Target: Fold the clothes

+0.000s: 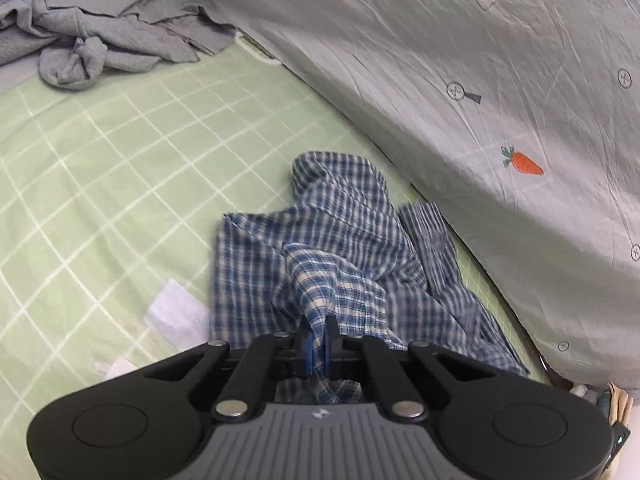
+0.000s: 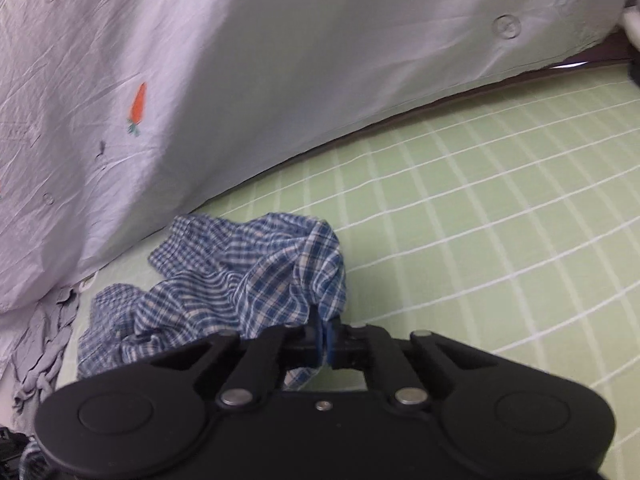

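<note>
1. Pinching blue plaid garment [image 1: 320, 248]: left gripper [image 1: 318, 344] clamped on a raised fold, probably to lift and spread it for folding
2. Right gripper [image 2: 323, 338]: closed on another bunch of the same cloth
3. Garment: crumpled on green checked sheet [image 1: 100, 160], just ahead of both tools, beside grey duvet [image 1: 480, 80]
4. Grey clothing heap [image 1: 100, 28]: well apart, untouched

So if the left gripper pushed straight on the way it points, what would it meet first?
Probably the plaid shirt bunched ahead of the left gripper, which is already shut on it; beyond lies the green bedsheet.
</note>
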`<state>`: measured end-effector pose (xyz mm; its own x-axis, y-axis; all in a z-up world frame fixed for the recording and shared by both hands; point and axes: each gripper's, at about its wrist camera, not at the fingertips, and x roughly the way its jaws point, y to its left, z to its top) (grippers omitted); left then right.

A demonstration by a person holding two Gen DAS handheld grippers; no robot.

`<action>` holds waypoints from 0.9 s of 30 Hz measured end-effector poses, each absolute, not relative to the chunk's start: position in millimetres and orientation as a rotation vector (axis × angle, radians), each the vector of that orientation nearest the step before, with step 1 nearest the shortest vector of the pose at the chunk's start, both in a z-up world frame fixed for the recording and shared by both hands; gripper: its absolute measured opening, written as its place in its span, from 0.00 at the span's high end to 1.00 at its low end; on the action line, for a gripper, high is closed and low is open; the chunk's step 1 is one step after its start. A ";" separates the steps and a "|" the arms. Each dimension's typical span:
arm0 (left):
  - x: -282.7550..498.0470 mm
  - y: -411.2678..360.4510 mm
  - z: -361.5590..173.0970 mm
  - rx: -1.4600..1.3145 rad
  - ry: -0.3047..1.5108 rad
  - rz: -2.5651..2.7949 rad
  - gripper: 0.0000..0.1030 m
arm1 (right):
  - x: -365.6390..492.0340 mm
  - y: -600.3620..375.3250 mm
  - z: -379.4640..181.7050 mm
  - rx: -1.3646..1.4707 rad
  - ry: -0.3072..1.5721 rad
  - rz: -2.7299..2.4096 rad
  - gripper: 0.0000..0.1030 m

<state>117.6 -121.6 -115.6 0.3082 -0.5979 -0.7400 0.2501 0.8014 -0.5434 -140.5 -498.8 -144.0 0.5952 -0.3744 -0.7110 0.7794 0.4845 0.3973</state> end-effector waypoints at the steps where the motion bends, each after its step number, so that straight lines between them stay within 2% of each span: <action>1: 122.9 -116.7 -115.3 -0.364 1.114 -0.565 0.96 | -153.6 -508.2 -140.8 0.762 0.586 -0.801 0.98; 4: 139.4 -105.9 -103.1 -0.317 1.054 -0.509 1.00 | -197.5 -535.6 -130.0 0.736 0.553 -0.944 0.98; 9: 168.6 -79.7 -70.1 -0.298 0.918 -0.403 1.00 | -266.3 -567.6 -101.1 0.682 0.486 -1.236 0.98; 12: 179.8 -82.2 -61.9 -0.283 0.918 -0.408 1.00 | -291.5 -575.7 -97.2 0.676 0.518 -1.296 0.97; 15: 173.1 -105.5 -69.1 -0.238 0.964 -0.454 1.00 | -294.1 -571.6 -103.7 0.673 0.581 -1.279 0.90; 16: 168.0 -116.1 -73.7 -0.220 0.983 -0.468 0.98 | -293.2 -567.8 -106.7 0.673 0.592 -1.279 0.83; 18: 153.7 -138.5 -85.5 -0.189 1.041 -0.501 0.88 | -292.8 -562.3 -112.3 0.701 0.586 -1.279 0.70; 21: 128.8 -170.2 -97.9 -0.202 1.115 -0.576 0.78 | -290.6 -553.0 -118.2 0.794 0.532 -1.281 0.62; 22: 120.7 -180.3 -99.7 -0.206 1.132 -0.605 0.75 | -292.6 -549.4 -120.1 0.816 0.522 -1.284 0.55; 24: 101.4 -200.1 -101.3 -0.209 1.152 -0.666 0.61 | -293.5 -546.0 -124.1 0.848 0.517 -1.277 0.48; 26: 83.1 -219.8 -103.5 -0.203 1.170 -0.733 0.50 | -297.0 -547.8 -128.5 0.882 0.527 -1.273 0.37; 27: 75.2 -229.3 -105.4 -0.196 1.177 -0.776 0.46 | -301.2 -549.5 -130.4 0.905 0.519 -1.277 0.36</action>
